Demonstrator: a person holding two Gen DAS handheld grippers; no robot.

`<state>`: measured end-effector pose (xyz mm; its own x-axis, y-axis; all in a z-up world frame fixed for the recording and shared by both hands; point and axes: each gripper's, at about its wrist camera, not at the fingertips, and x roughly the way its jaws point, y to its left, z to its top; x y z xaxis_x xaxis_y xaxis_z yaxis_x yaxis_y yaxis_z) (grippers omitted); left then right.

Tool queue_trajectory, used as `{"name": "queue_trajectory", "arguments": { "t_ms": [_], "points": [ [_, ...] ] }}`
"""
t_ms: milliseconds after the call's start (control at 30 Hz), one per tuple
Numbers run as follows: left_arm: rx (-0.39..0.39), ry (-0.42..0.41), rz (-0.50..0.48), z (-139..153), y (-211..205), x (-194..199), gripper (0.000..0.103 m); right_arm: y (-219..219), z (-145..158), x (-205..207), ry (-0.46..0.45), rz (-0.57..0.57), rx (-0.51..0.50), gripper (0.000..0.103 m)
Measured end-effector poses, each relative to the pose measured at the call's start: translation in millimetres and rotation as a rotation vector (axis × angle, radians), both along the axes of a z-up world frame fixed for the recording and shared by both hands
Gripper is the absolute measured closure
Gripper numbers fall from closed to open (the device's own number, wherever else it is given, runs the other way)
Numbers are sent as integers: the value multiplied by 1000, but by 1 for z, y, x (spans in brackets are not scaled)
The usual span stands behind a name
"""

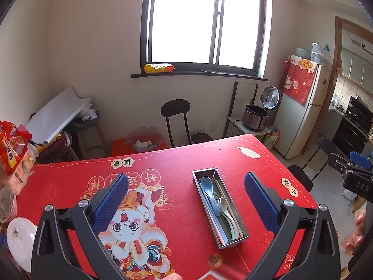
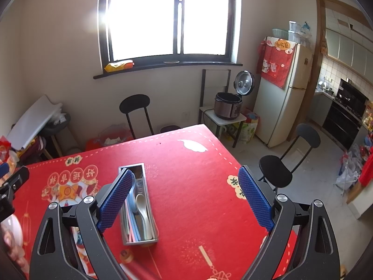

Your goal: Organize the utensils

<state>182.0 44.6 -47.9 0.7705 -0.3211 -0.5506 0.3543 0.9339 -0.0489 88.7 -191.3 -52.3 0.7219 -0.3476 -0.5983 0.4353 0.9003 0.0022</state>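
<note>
Left gripper [image 1: 186, 200] wide and empty, right gripper [image 2: 186, 200] likewise, one steel tray [image 1: 233, 242], three spoons [image 1: 225, 207].

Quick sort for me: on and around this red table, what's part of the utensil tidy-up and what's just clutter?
Job:
- metal tray
- spoons and chopsticks lying in it
- left gripper and right gripper, both open and empty

Clutter:
- snack packets
- white lid
- rice cooker
- chairs
</note>
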Motion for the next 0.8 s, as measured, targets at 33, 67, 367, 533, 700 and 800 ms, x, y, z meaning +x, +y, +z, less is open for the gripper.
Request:
{"name": "queue_trajectory", "arguments": {
  "t_ms": [33, 67, 367, 533, 700, 800],
  "points": [
    [0, 1, 3, 0, 0, 0, 6, 0, -1, 1, 2, 1, 2, 14],
    [-1, 2, 5, 0, 1, 1, 6, 0, -1, 1, 4, 4, 4, 14],
    [-1, 8, 26, -2, 3, -3, 6, 0, -3, 6, 6, 28, 10, 14],
    [-7, -9, 35, 0, 4, -8, 6, -1, -2, 6, 6, 34, 8, 14],
    [-7, -16, 34, 1, 3, -12, 6, -3, -2, 5, 5, 31, 11, 14],
    [-1, -14, 32, 2, 2, -13, 6, -3, -1, 5, 6, 30, 11, 14]
  ]
}}
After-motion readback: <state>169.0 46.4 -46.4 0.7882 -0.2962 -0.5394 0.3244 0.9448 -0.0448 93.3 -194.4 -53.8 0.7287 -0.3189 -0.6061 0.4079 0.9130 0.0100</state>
